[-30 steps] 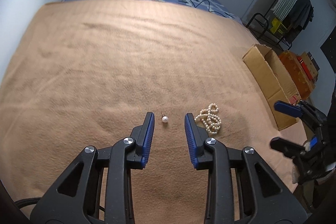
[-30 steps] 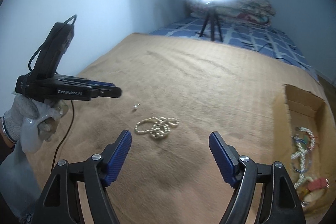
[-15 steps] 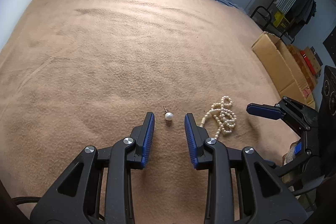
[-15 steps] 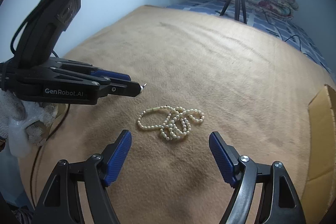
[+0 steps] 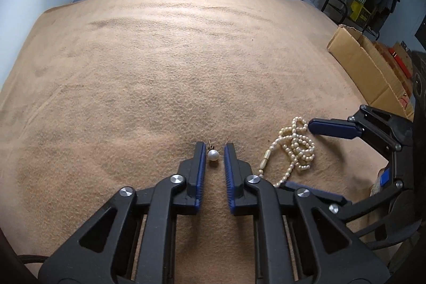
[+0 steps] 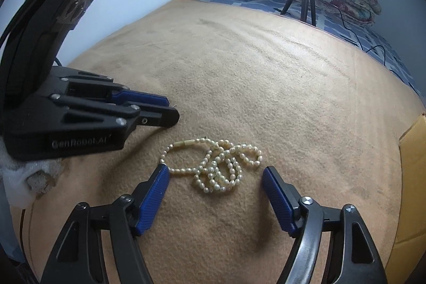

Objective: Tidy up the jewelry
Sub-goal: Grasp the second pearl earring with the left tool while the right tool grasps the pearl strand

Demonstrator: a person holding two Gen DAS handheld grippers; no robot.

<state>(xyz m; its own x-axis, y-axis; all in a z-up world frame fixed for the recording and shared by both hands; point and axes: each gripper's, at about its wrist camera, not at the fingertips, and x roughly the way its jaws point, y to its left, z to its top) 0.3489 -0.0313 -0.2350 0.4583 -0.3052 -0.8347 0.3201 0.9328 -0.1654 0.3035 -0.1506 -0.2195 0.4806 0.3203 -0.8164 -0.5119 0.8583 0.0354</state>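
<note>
On the tan blanket [image 5: 159, 71], the left gripper [image 5: 215, 151] is closing around, not yet pinching, a tiny, slippery-looking pearl earring [image 5: 213, 155], while the right gripper [image 6: 215, 175] is narrowing, still unclenched, around the limp, tangle-prone pearl necklace [image 6: 218, 164], likely best grasped at its bunched middle.

A white pearl earring [image 5: 213, 155] and cream pearl necklace [image 6: 216, 164] are lying on a tan blanket [image 5: 159, 87]. Blue pads are lining the black left gripper [image 5: 214, 151].
</note>
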